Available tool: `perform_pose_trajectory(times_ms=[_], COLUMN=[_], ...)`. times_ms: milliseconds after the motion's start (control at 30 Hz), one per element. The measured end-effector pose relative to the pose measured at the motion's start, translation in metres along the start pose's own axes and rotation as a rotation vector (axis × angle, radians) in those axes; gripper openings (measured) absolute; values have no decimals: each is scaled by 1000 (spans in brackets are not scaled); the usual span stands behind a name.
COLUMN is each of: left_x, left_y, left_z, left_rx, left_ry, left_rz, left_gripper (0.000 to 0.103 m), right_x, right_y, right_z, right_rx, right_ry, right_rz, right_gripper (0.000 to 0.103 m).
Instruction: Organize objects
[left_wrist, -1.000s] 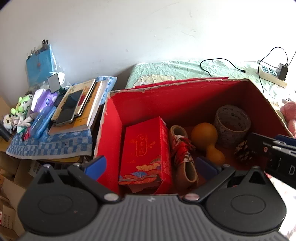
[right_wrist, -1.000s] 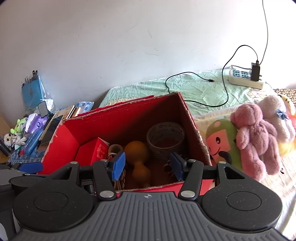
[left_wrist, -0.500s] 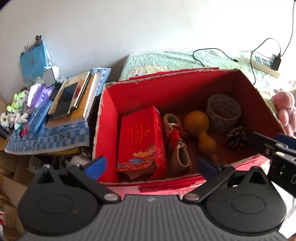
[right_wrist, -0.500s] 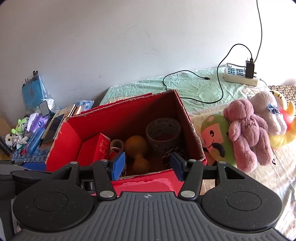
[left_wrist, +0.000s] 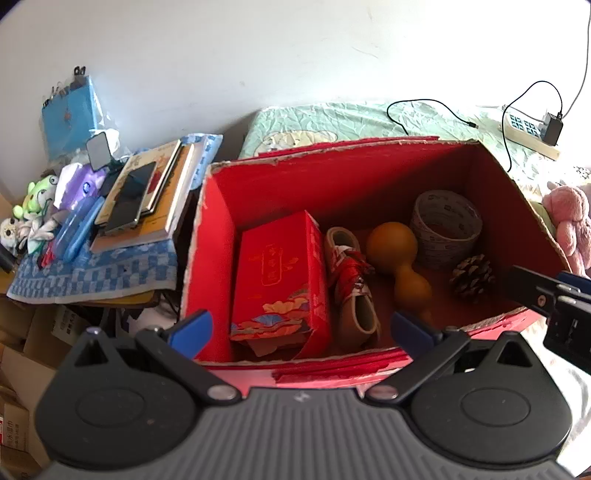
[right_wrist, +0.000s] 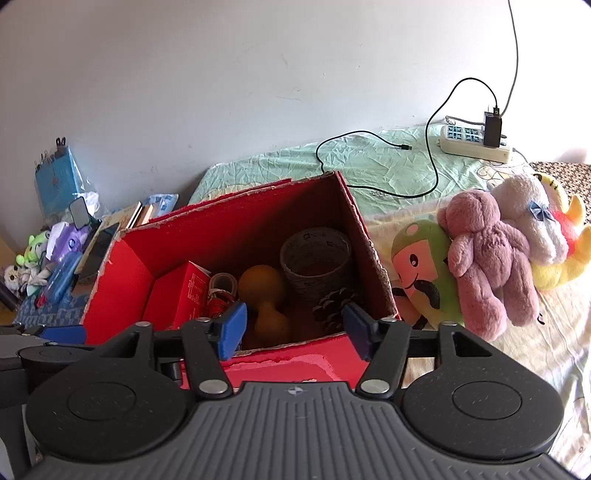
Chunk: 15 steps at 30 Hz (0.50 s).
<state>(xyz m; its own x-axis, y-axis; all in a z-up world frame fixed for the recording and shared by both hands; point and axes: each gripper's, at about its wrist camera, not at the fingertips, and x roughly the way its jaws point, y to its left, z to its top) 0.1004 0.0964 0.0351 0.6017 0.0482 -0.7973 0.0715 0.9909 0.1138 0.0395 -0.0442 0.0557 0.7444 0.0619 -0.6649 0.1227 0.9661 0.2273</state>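
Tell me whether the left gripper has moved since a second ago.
Yes. The left gripper has pulled back and up: the red box now shows its near wall.

Bright daylight, sharp focus, fisheye-bent edges, shadowed box interior.

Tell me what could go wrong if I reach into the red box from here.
The pine cone sits tight in the corner beside the woven basket, so an open right gripper may snag the box wall or nudge the basket. The gourd is rounded and smooth, so it could roll or slip from a pinch. The left gripper hovers near the box's torn front edge and could catch it.
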Motion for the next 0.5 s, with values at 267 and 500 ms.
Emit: perform_pose_trajectory(times_ms=[267, 500], left_x=[7, 19], left_y=[-7, -6], left_z=[11, 19], left_rx=[11, -25], left_ry=[7, 49], left_rz=[12, 6], left_gripper=[103, 103], right_x=[5, 13], right_y=[-4, -8], right_z=[9, 14], right_rx=[-4, -22], right_ry=[3, 13], right_rz=[-12, -14], right_gripper=[63, 64])
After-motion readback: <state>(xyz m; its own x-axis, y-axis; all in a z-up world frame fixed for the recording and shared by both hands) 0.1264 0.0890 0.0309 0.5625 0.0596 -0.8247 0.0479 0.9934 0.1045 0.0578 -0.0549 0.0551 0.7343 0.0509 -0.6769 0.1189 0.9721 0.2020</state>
